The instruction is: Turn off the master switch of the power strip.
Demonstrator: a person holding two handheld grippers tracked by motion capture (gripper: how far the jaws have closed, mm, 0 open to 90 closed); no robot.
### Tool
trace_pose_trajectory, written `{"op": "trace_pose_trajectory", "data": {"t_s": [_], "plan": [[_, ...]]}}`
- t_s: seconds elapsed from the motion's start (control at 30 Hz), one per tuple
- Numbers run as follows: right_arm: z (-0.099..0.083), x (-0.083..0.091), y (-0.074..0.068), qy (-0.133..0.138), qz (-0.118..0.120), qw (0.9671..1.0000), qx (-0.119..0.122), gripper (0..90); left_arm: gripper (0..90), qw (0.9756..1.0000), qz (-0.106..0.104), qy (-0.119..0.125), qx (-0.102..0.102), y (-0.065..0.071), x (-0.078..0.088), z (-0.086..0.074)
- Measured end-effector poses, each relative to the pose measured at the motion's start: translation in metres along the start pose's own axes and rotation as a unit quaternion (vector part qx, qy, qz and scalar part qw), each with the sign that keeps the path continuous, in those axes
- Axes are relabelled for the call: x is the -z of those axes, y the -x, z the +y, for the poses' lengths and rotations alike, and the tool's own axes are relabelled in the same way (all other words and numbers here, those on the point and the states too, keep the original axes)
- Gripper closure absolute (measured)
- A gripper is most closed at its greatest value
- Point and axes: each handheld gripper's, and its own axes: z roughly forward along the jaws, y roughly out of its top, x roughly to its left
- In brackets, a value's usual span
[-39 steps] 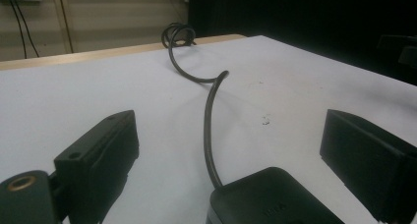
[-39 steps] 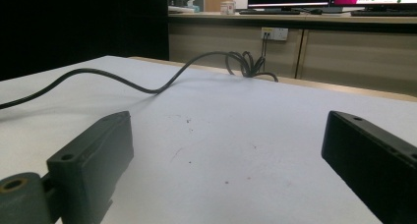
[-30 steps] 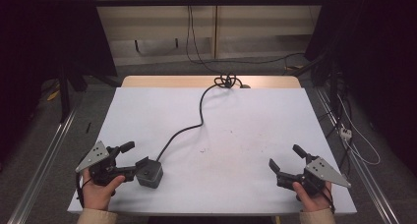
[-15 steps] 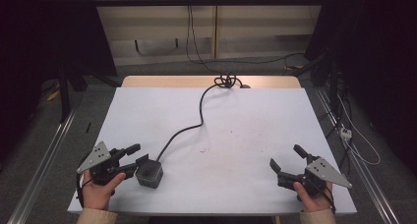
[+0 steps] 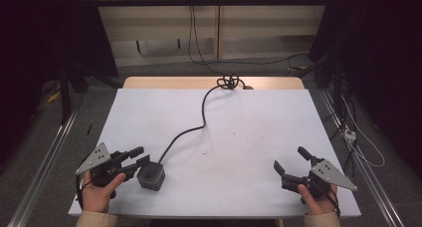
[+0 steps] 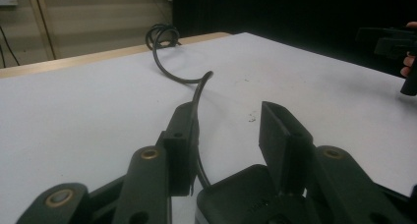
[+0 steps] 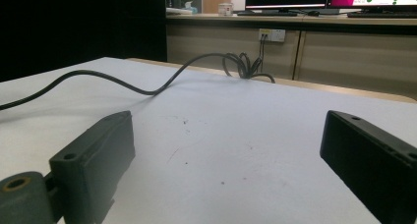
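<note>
The white bench (image 5: 259,122) takes up most of the high view, bare apart from one corded item and a few dark specks near its middle. Across it runs a black cable (image 5: 203,107), from a knotted coil at the 12 o'clock edge, snaking down toward 7 o'clock, where it ends in a small dark power block (image 5: 151,175). The block is squat, roughly square, with rounded corners and a matt charcoal top; the cord leaves from its far side.

The relation that matters is at the left: the left gripper (image 5: 135,157) sits at about 7 o'clock on the bench, its fingers pointing toward 3 o'clock, and the block lies right at their tips, slightly nearer the person. In the left gripper view the block (image 6: 246,194) sits low between the two fingers, which are parted wider than it and do not appear to be pressing on it; the cord (image 6: 196,91) runs past the left finger. Any closing on the block would fall to this hand.

The right gripper (image 5: 291,163) is well apart, at about 5 o'clock, its fingers spread wide and holding nothing, aimed toward 10 o'clock.
</note>
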Motion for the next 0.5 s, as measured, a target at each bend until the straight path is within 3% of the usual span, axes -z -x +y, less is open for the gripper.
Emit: {"op": "trace_pose_trajectory", "data": {"t_s": [0.3,0.5], "plan": [[-0.0002,-0.0001,0.0002,0.000,0.000,1.0000,0.000,5.4,63.9,0.9999,-0.009,-0.005,0.003,0.0008,0.0014,0.0035],[-0.0001,-0.0001,0.0002,-0.001,0.001,1.0000,0.000,5.4,71.2,0.9996,-0.021,-0.011,0.012,-0.0027,0.0044,0.0035]]}}
